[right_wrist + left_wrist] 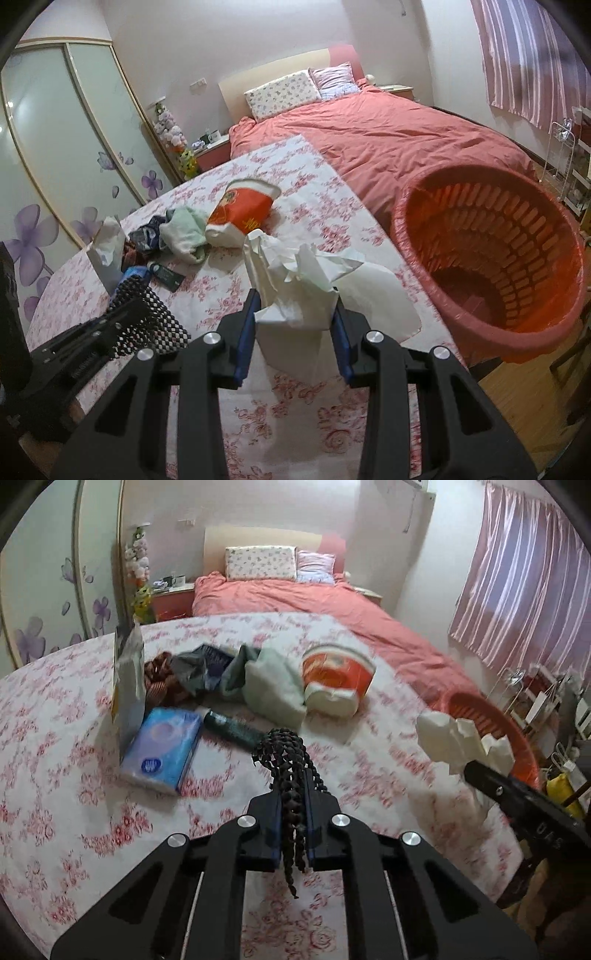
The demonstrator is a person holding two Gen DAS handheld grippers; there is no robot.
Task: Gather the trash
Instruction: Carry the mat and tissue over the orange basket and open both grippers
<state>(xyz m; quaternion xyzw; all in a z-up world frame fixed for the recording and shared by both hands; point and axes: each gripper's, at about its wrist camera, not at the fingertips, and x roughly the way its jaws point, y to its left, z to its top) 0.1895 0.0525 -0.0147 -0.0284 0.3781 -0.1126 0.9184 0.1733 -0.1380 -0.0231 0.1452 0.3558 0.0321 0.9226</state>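
My left gripper (pixel 293 797) is clamped on a black mesh strip (pixel 286 753); my right gripper (pixel 295 306) pinches crumpled white tissue (pixel 295 269) just left of the red basket (pixel 491 332). Beyond it, a crushed noodle cup (pixel 242 214) and rags (pixel 184 232) clutter the tablecloth (pixel 295 424).

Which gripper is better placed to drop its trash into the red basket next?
Right. The right gripper holds crumpled white paper right beside the red basket. The left gripper, shut on dark mesh, sits further from it, over the table.
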